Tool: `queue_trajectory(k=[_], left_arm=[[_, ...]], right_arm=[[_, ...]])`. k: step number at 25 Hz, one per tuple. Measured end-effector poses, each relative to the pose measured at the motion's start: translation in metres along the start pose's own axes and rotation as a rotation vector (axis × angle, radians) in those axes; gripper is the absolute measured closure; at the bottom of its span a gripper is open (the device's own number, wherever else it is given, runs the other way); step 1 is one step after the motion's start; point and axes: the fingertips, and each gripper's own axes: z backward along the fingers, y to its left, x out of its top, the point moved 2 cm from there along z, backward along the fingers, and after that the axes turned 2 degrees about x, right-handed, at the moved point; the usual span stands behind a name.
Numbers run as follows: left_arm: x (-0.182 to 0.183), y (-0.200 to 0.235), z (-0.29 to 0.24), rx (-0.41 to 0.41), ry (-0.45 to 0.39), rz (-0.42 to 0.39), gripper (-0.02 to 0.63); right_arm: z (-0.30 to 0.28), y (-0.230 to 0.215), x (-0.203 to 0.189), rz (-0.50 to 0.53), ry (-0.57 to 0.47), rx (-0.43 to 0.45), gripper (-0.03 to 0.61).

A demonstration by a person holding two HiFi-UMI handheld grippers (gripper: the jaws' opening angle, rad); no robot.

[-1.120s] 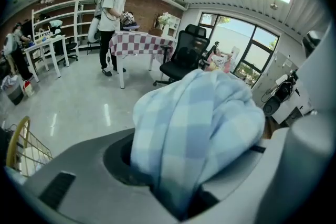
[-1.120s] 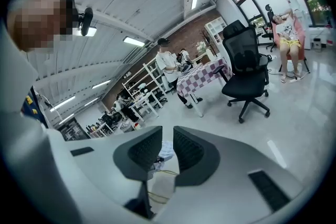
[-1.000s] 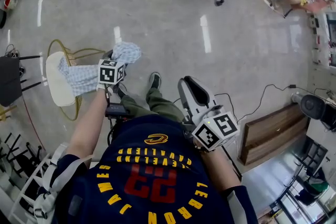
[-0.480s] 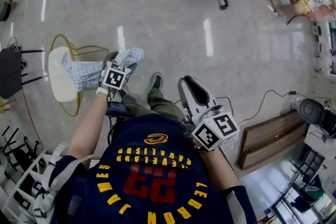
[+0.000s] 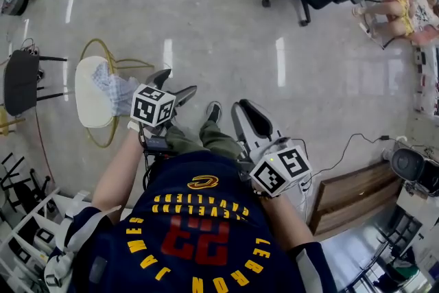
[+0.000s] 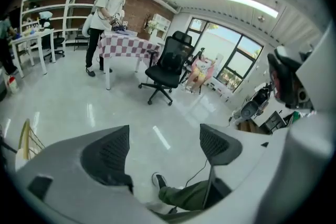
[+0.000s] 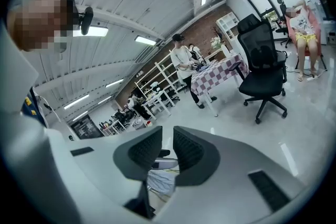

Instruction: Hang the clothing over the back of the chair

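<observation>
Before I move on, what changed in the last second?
The left gripper has just opened its fingers, let go of the blue-and-white checked clothing and lifted away empty. The clothing now lies draped on the white-seated gold wire chair. The right gripper stayed by the person's side.

The room is bright and evenly lit. Long ceiling strips glow white overhead, and daylight floods in through a big window (its panes are mostly bleached pale). In the head view the glossy floor throws the strips back as stretched white streaks of glare. Shadows are soft and faint. Both gripper views are fisheye: straight lines bow, and the corners fall to black. The pale body of the left tool, close to the lens, looks soft and slightly smeared.
</observation>
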Motion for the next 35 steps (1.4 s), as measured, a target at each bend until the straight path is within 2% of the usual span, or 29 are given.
queue_trajectory(k=[3, 7, 11, 15, 18, 22, 27, 35], left_arm=[[0.024, -0.009, 0.039, -0.025, -0.118, 0.018, 0.21], [0.057, -0.02, 0.1, -0.091, -0.317, 0.056, 0.223], [0.069, -0.017, 0.163, -0.081, -0.465, 0.075, 0.31], [0.071, -0.015, 0.223, -0.075, -0.571, 0.097, 0.448], [0.074, -0.011, 0.263, -0.035, -0.648, 0.105, 0.543], [0.066, 0.001, 0.315, 0.016, -0.758, 0.171, 0.609], [0.045, 0.011, 0.358, 0.043, -0.842, 0.245, 0.611], [0.018, 0.032, 0.388, 0.06, -0.868, 0.301, 0.611]], right_arm=[[-0.01, 0.017, -0.002, 0.003, 0.005, 0.035, 0.509], [-0.031, 0.042, -0.006, 0.011, 0.017, 0.093, 0.509], [-0.054, 0.071, -0.011, 0.032, 0.032, 0.162, 0.509], [-0.073, 0.102, -0.016, 0.047, 0.046, 0.211, 0.509], [-0.09, 0.122, -0.018, 0.058, 0.066, 0.247, 0.509], [-0.114, 0.156, -0.025, 0.08, 0.087, 0.305, 0.509], [-0.134, 0.198, -0.04, 0.105, 0.119, 0.372, 0.509], [-0.155, 0.24, -0.06, 0.145, 0.152, 0.444, 0.509]])
